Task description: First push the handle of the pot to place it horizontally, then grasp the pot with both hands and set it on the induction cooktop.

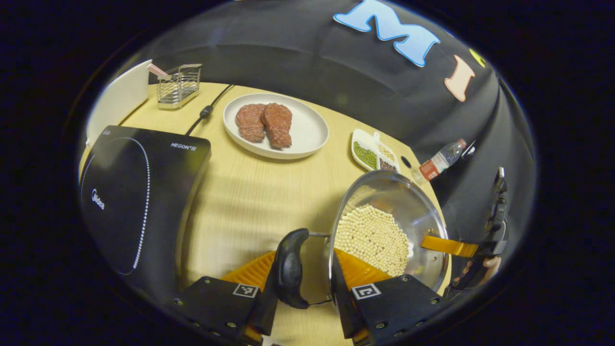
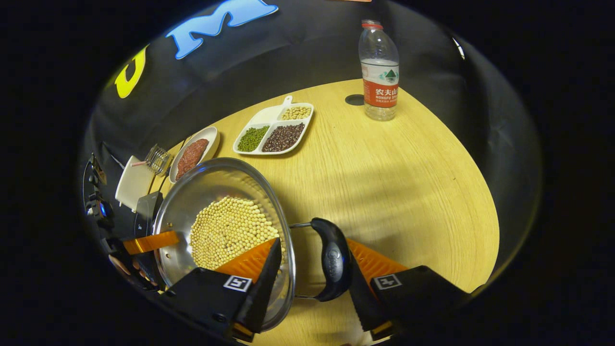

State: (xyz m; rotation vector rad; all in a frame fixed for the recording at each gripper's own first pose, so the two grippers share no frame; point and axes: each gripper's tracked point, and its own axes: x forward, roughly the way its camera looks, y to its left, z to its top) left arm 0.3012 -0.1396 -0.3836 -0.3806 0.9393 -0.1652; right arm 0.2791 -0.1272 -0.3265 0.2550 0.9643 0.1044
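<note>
While the pot [image 1: 389, 226] sat on the desk [image 1: 250, 192] to the right of the induction cooktop [image 1: 139, 197], your left claw [image 1: 307, 283] straddled its near side handle [image 1: 290, 266], one finger outside the handle and the other over the rim inside the pot. Your right claw [image 2: 312, 276] stood the same way at the opposite handle [image 2: 334, 259]; whether the fingers pressed on anything I could not tell. The pot held a layer of pale round beans [image 2: 230, 230]. Farther back, a white plate [image 1: 307, 129] carried two patties [image 1: 264, 122], and a divided dish [image 2: 274, 129] held green, dark and pale beans (one compartment bare). A water bottle [image 2: 379, 72] stood upright near the desk's edge.
</note>
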